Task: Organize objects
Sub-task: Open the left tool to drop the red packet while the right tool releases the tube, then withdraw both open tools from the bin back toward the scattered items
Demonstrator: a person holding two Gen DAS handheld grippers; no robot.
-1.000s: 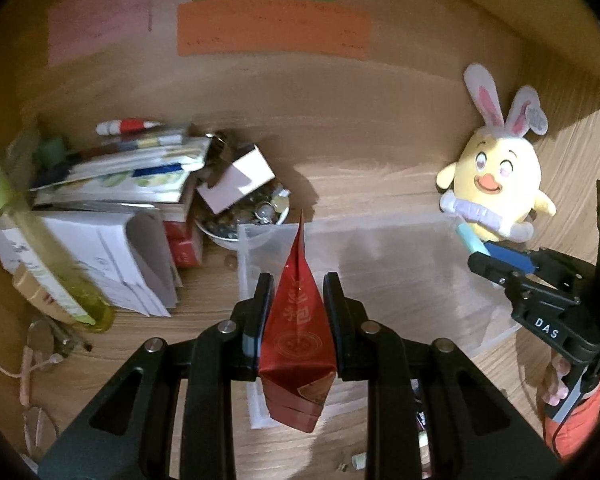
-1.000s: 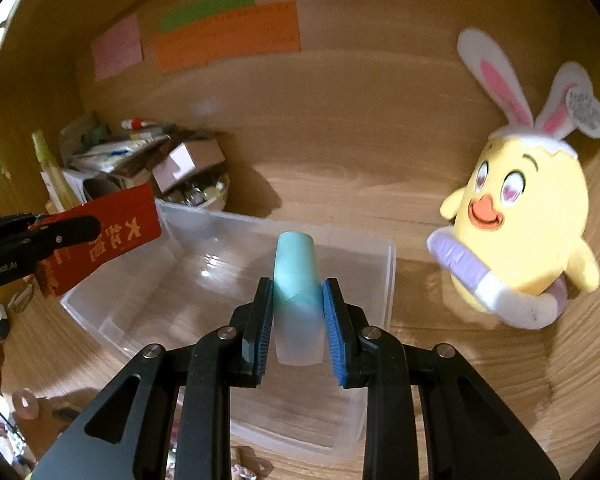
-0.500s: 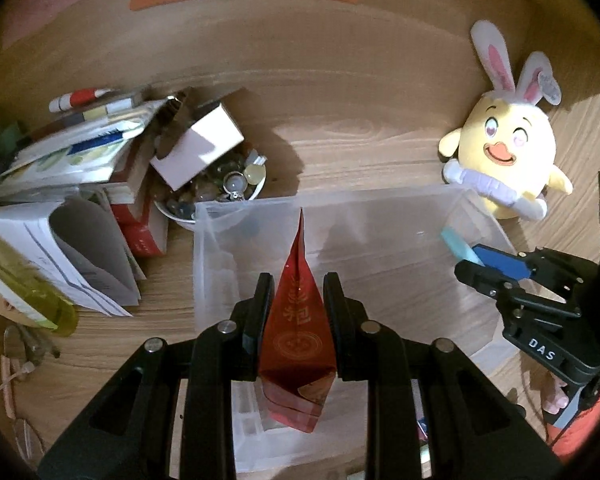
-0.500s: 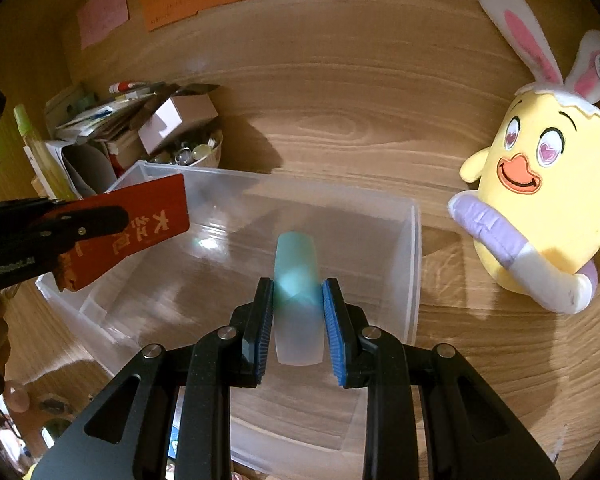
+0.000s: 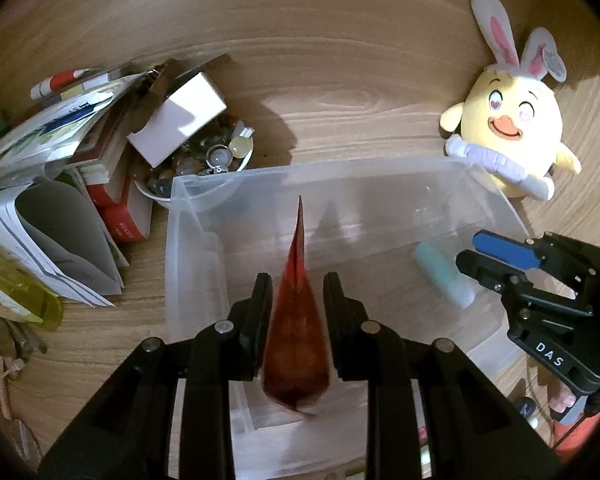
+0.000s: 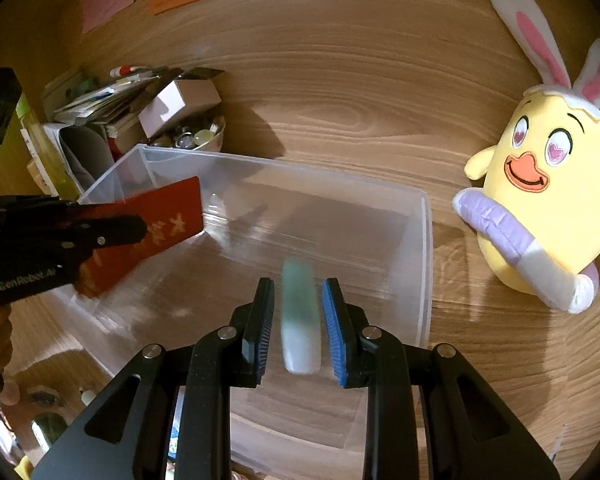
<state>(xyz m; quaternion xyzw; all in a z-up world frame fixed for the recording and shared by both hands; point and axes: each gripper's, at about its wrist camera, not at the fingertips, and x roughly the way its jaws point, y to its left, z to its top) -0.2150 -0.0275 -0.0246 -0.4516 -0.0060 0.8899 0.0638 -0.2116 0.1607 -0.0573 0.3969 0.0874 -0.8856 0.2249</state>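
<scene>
Left wrist view: the left hand-held gripper [image 5: 296, 320] has its jaws parted, with the blurred red envelope [image 5: 296, 344] loose between them over the clear plastic bin [image 5: 188, 248] on the tabletop [image 5: 340, 92]. Right wrist view: the right hand-held gripper [image 6: 298, 324] has its jaws spread, with gaps on both sides of the pale green tube [image 6: 299, 316], blurred, inside the bin beside a yellow plush chick [image 6: 540, 200].
</scene>
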